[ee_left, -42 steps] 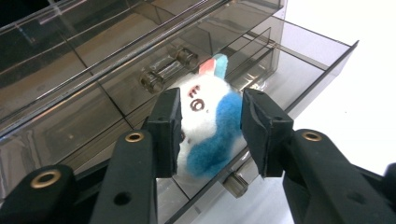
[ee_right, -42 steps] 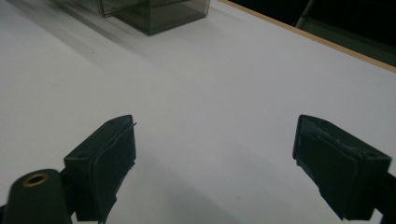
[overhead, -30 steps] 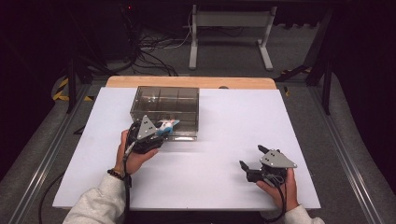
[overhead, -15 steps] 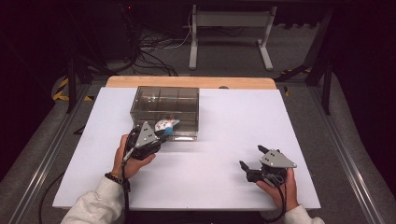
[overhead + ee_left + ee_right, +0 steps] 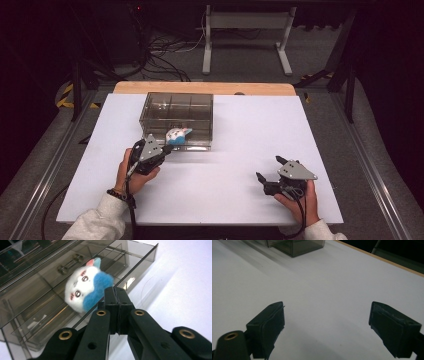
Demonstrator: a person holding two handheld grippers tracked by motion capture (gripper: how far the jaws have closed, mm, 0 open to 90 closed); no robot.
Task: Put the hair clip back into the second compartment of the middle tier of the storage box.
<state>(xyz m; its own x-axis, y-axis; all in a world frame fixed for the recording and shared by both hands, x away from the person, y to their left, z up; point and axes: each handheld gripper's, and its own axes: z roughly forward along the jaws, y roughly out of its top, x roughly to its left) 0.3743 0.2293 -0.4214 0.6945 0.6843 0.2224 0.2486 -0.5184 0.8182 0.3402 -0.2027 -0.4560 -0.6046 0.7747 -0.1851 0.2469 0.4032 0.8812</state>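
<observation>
A white and blue plush toy (image 5: 177,135) (image 5: 87,290) with a small face lies in the front part of a clear smoky plastic box (image 5: 200,107) (image 5: 140,255) with dividers. My left gripper (image 5: 167,149) (image 5: 117,293) is shut just in front of the box's near wall, its tips level with the toy's blue side. I see nothing between its jaws. My right gripper (image 5: 268,167) (image 5: 327,315) rests open over the bare white sheet at the front right, far from the box (image 5: 297,247).
The white sheet (image 5: 250,130) covers the table, and a wooden edge (image 5: 205,88) shows at its far side. Beyond the table are floor cables (image 5: 165,55) and a metal stand (image 5: 245,30). Dark rails run along both sides.
My left gripper has drawn back a little toward the person, away from the toy, which stays in the box. The right gripper has not moved.
</observation>
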